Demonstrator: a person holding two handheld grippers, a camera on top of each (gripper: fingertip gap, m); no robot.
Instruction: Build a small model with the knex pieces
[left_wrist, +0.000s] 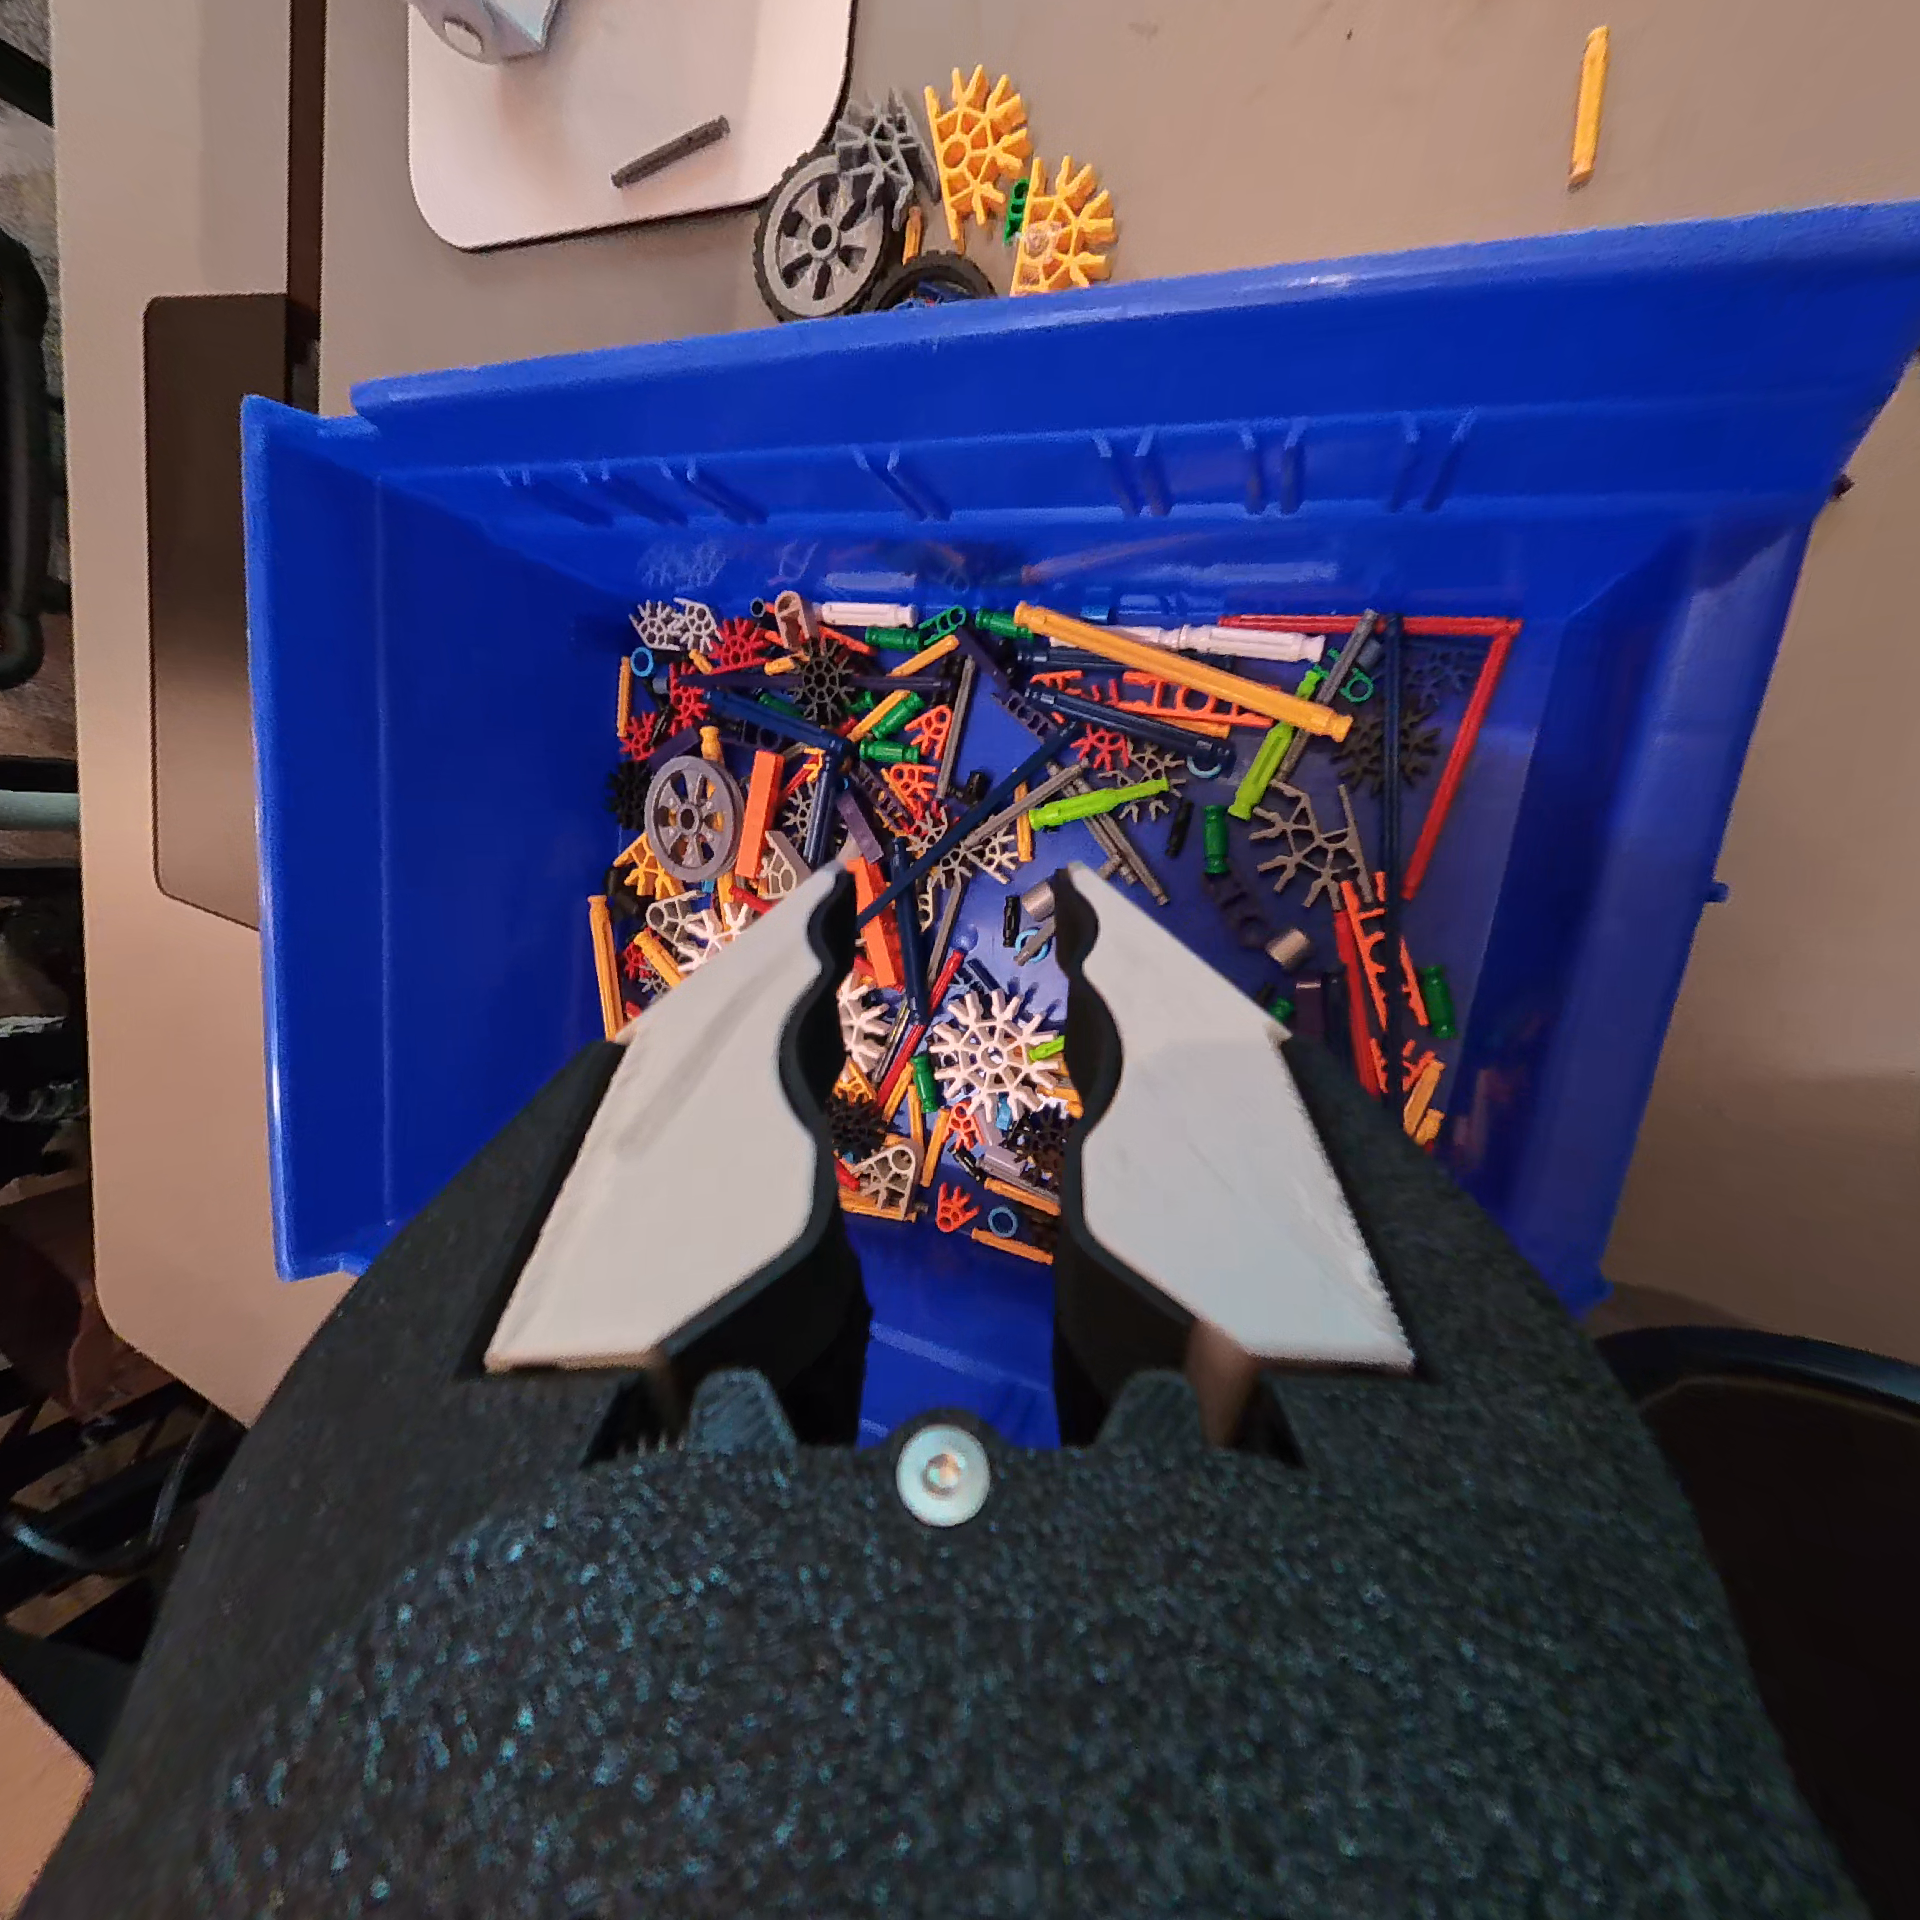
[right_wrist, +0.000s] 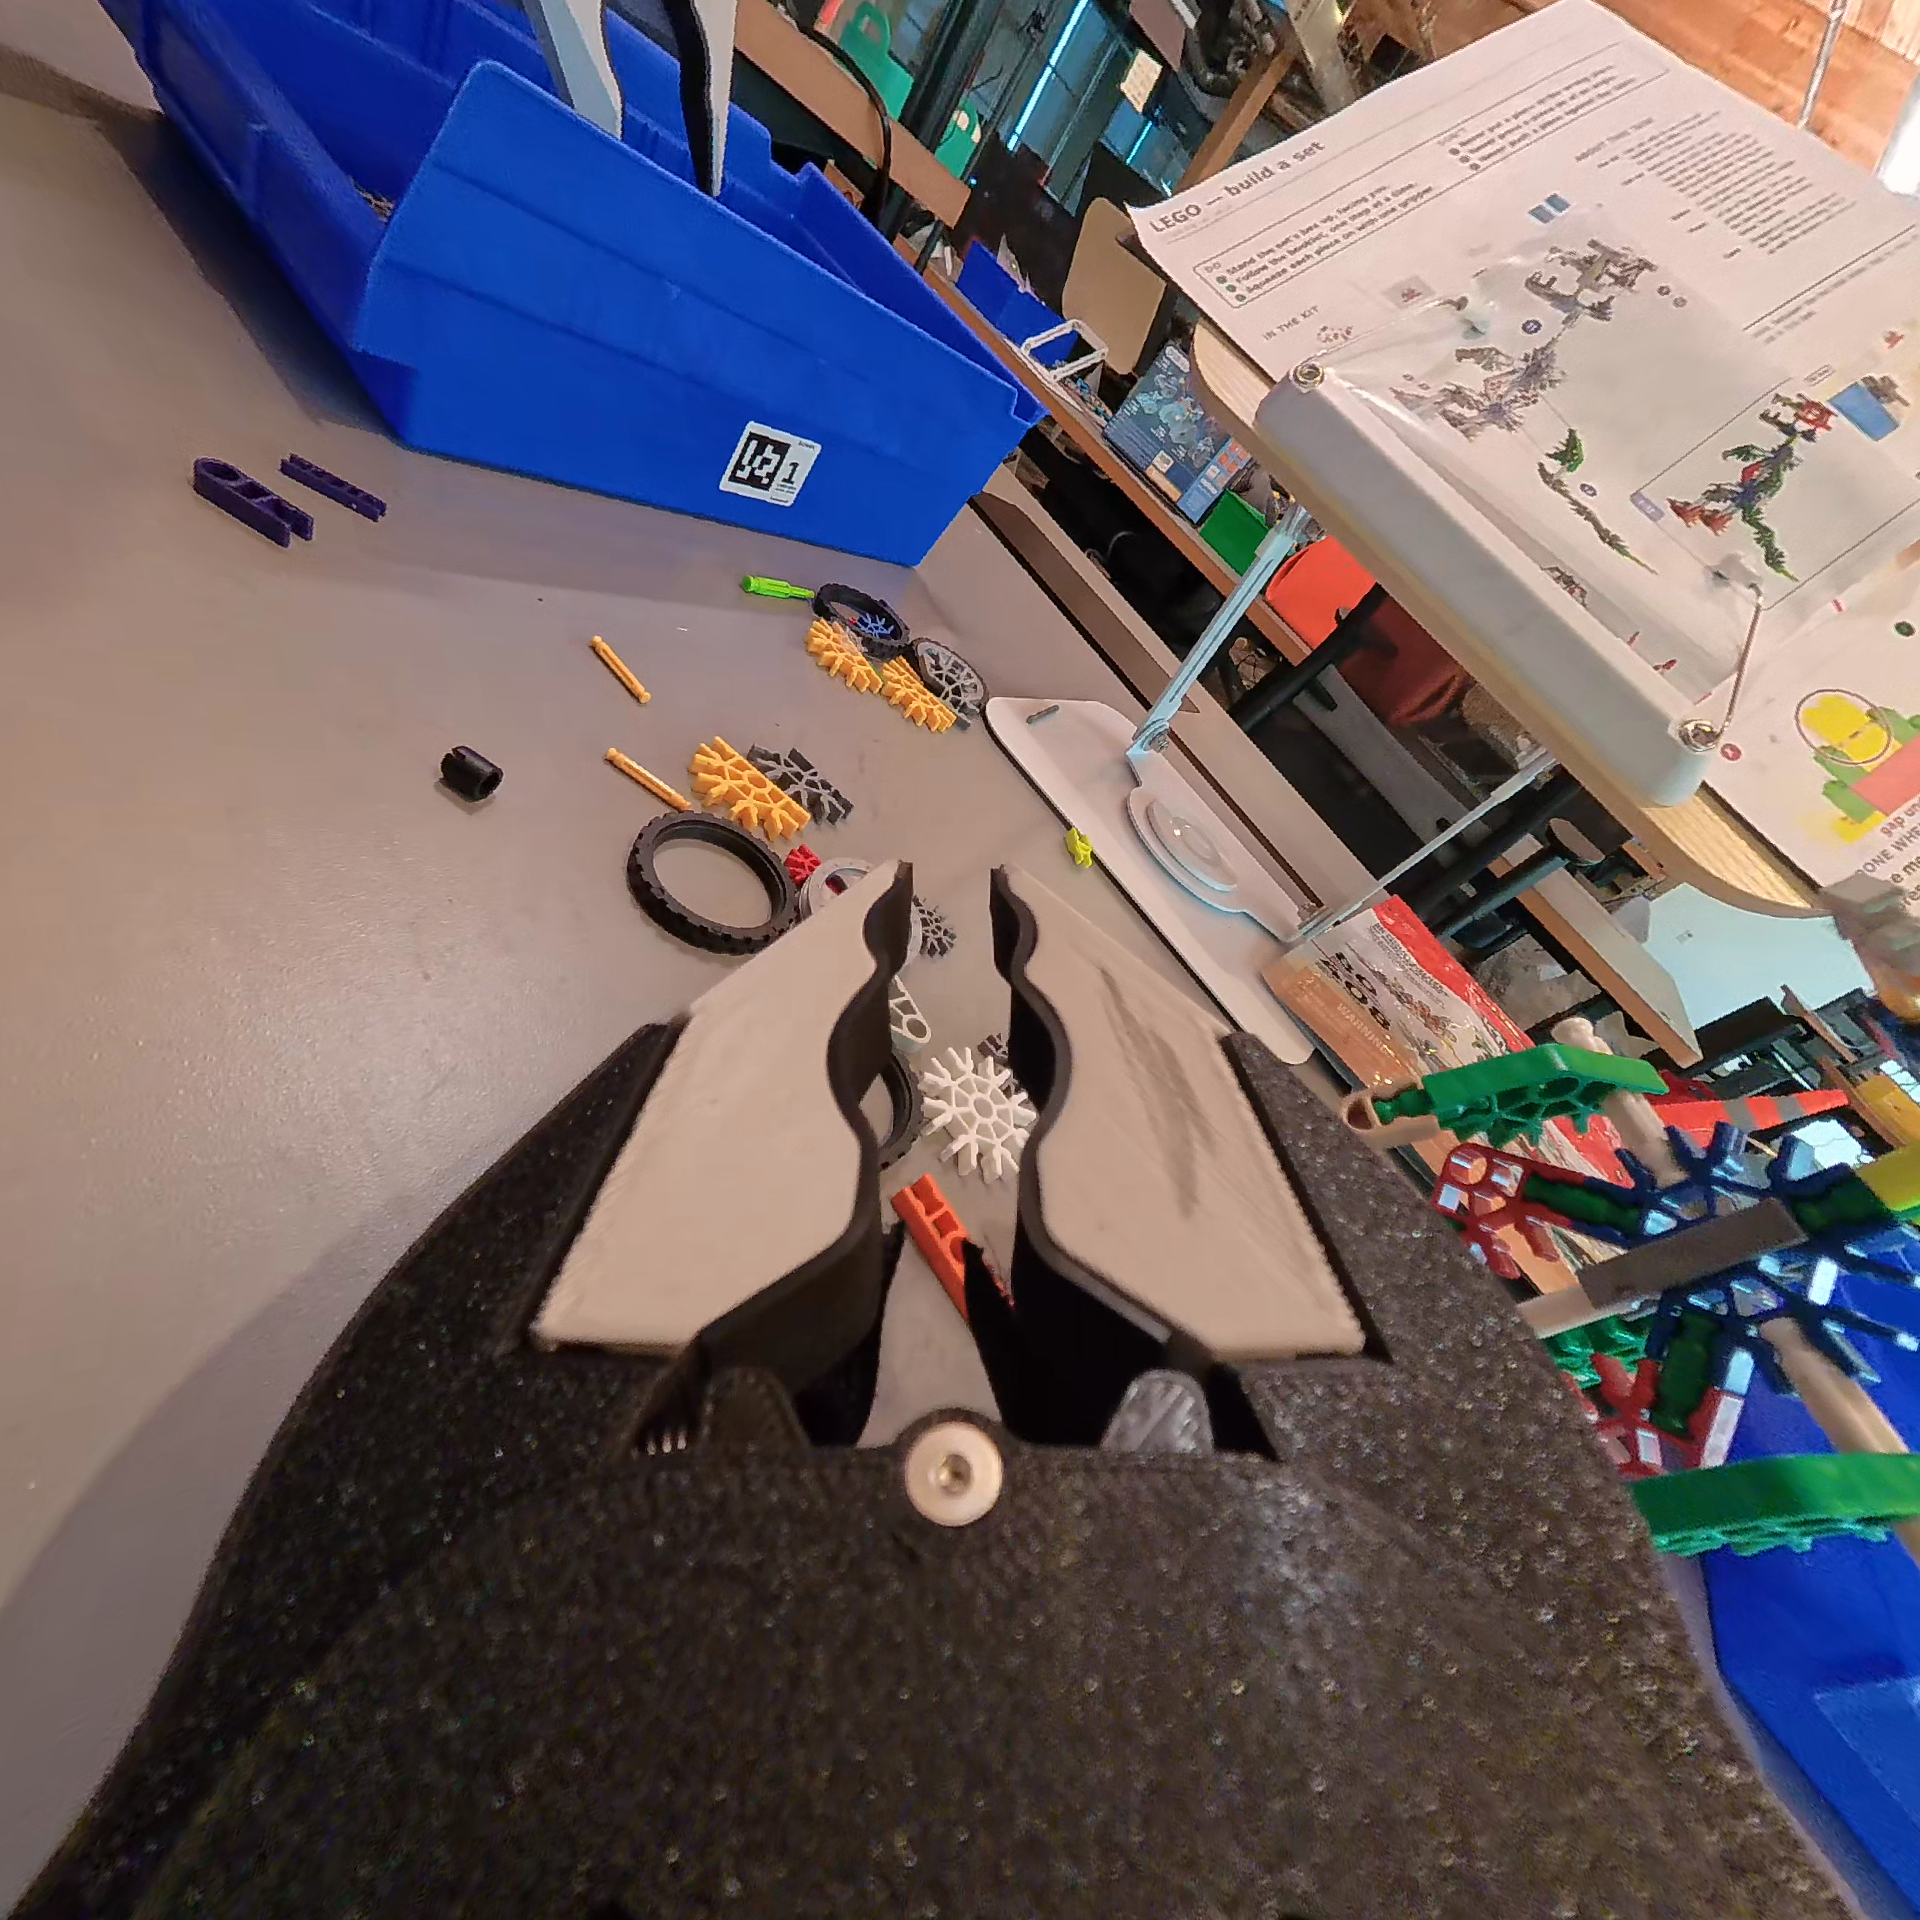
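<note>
Left wrist view is showing the left gripper hanging spread and empty over the blue bin, which is sitting on the counter holding a tangled heap of rods and connectors, too many to count. Closing here could be snagging several rods at once, since they are lying crossed over each other. One white snowflake connector is lying between the fingers, below them. In the right wrist view the right gripper is hovering spread, holding nothing, over one white snowflake. One loose black tyre and two purple pieces are lying nearby; a low sweep could be scattering them.
</note>
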